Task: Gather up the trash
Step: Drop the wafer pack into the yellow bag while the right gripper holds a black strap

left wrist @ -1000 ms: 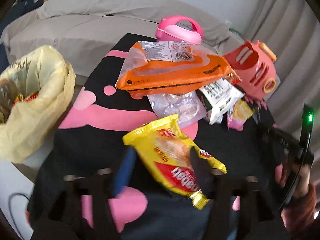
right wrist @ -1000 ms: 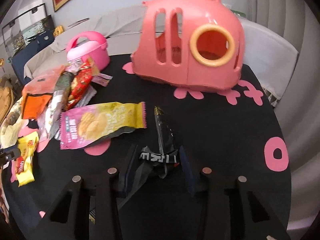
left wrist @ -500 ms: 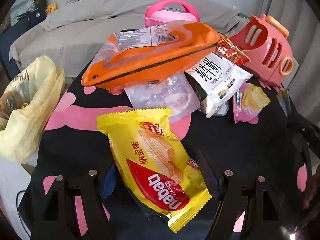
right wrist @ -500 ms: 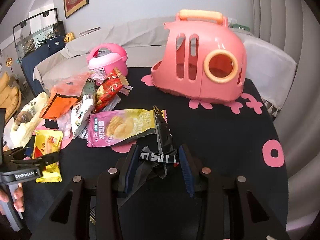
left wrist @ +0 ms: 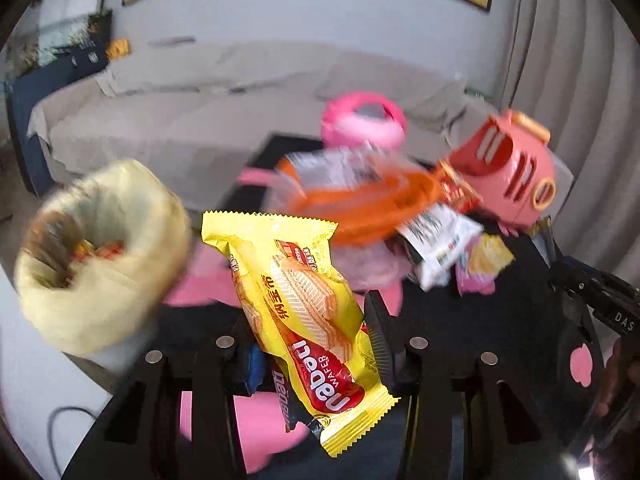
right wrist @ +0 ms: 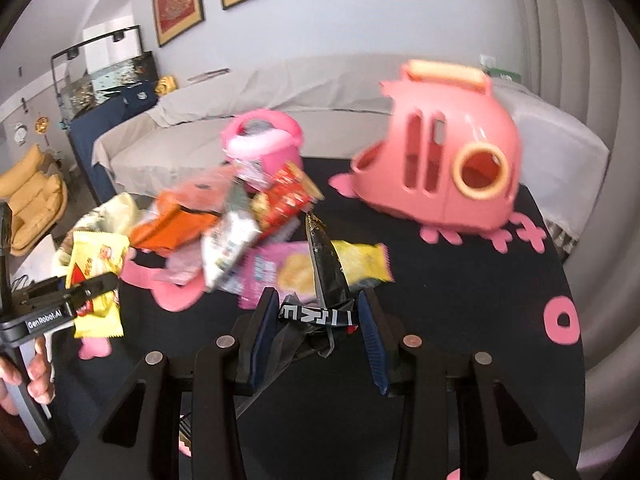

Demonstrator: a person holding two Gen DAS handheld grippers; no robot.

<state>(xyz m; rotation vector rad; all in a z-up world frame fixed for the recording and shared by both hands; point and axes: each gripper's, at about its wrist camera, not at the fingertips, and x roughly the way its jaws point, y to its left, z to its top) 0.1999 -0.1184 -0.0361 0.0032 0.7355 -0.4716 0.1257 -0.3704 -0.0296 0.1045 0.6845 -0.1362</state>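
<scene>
My left gripper [left wrist: 316, 340] has its jaws closing on a yellow wafer wrapper [left wrist: 304, 300], which is pinched between the pads and lifted off the black table [left wrist: 500, 340]. The same wrapper [right wrist: 94, 276] and left gripper [right wrist: 88, 288] show at the left of the right wrist view. My right gripper [right wrist: 318, 328] is shut on a crumpled black wrapper [right wrist: 324, 276] and holds it above the table. A heap of wrappers lies behind: an orange bag [left wrist: 372, 204], a white pack [left wrist: 438, 240] and a pink-yellow chips packet [right wrist: 296, 272].
A yellowish trash bag [left wrist: 100, 256] with rubbish inside stands open off the table's left edge. A pink toy carrier [right wrist: 452, 168] and a pink lidded pot [right wrist: 264, 144] stand at the back of the table. A grey sofa [left wrist: 200, 112] runs behind.
The left jaws closed on the yellow wafer wrapper and lifted it off the table; the view swung up and toward the trash bag. The right gripper rose and drew back with the black wrapper.
</scene>
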